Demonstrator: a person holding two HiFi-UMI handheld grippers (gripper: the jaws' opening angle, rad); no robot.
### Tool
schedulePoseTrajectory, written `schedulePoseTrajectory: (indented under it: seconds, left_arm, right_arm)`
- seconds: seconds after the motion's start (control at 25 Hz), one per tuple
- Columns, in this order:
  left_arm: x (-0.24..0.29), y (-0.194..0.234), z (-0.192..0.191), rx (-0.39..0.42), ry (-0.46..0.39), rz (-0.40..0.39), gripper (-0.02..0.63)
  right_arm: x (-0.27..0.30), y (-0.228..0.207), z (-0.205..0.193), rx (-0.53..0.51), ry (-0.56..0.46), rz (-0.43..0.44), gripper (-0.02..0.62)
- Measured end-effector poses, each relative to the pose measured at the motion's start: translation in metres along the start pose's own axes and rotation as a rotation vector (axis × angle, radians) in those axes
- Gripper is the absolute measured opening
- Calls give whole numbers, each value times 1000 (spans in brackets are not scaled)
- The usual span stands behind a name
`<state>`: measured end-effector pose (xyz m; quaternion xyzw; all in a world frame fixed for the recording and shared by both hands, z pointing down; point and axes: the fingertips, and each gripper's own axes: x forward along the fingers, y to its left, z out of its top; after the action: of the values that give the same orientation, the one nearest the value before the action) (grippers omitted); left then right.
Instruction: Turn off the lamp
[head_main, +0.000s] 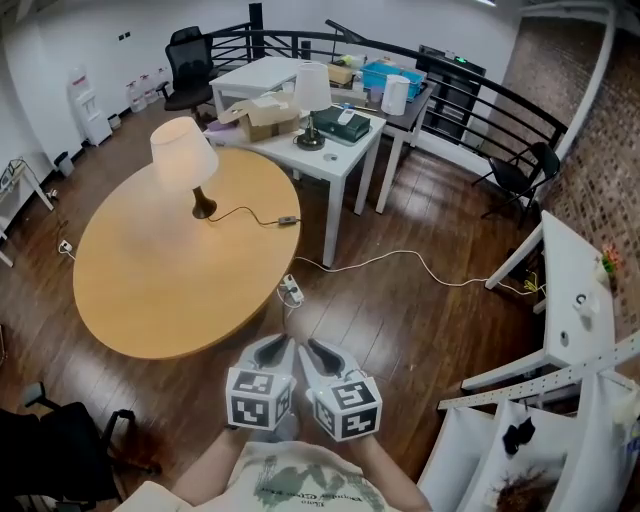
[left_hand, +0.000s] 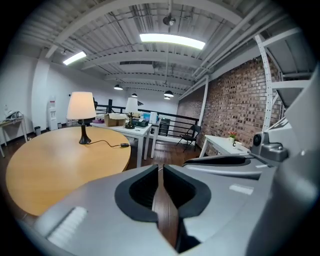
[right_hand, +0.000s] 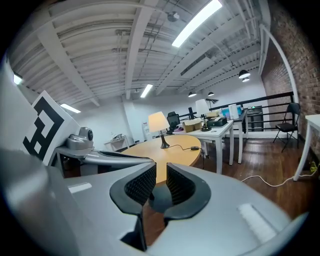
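Holds left tool and right tool at six o'clock, both slightly released, empty. Faces glowing cream-shaded lamp at eleven o'clock on round wooden counter.

Beyond the round table, the clutter on the white desk is too small to name. The inline switch on the lamp cord, at the table's far edge, is too small to read. Nearer than the table, the left gripper and right gripper hide the person's 2 hands, and the picture's edge cuts off the torso.
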<state>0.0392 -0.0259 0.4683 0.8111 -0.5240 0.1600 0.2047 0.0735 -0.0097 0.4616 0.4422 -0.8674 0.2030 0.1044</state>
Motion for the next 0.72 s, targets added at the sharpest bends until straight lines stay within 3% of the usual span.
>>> schedulePoseTrajectory:
  seconds: [0.28,0.72]
  left_arm:
    - [54,53,53,1,-14,-8,31]
    - [125,111,88,-40,8,-75,31]
  right_arm:
    - [71,-27,48,-5,2,-30,61]
    - [160,-57,89,18,20,-97,66]
